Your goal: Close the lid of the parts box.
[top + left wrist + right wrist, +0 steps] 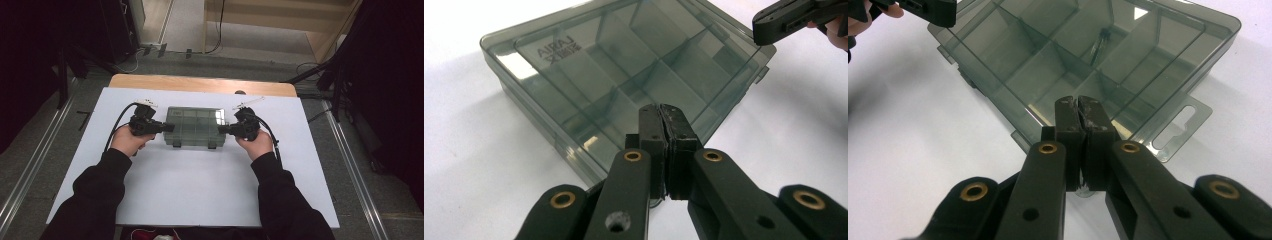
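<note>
My left gripper (pixel 169 128) is matte black, chunky body, a black cable (pixel 118 123) looping off its back. A pale plate (pixel 145 102) sits on top. My right gripper (pixel 223 130) is the same build, black cable (pixel 272 134) trailing along the forearm, a light plate (pixel 248 103) above it. Both sleeves (pixel 98 192) are black, long, loose at the cuff.

In the left gripper view the jaws are flat black bars with brass-ringed pivots (pixel 632 156) and small round holes in the links. In the right gripper view I see the same links, brass rings (pixel 1048 148), pad faces scuffed with grey marks at the tips.
</note>
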Available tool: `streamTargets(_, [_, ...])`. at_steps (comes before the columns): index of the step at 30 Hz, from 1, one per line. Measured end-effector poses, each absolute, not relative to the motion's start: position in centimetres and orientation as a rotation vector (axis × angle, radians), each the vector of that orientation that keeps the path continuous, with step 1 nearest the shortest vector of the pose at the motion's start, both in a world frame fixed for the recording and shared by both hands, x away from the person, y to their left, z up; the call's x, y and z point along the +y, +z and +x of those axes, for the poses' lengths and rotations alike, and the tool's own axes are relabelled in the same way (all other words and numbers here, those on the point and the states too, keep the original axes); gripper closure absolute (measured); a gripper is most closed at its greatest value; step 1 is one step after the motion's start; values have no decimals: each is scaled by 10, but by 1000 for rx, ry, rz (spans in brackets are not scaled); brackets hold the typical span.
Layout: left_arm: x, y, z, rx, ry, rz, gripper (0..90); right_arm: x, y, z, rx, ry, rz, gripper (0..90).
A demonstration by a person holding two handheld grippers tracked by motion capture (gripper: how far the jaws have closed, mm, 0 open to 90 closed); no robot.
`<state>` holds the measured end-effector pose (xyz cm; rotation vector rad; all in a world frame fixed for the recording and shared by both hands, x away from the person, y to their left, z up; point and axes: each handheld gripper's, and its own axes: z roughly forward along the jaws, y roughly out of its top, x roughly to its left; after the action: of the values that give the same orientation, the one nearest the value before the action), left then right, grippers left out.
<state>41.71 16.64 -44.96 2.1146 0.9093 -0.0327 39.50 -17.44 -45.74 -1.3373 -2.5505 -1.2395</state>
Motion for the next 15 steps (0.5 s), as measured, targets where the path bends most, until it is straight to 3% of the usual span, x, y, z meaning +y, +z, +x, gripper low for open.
streamTargets(15, [170, -460, 420, 916, -58, 2124, 884, -173, -464, 397, -2540, -1202, -1349, 887])
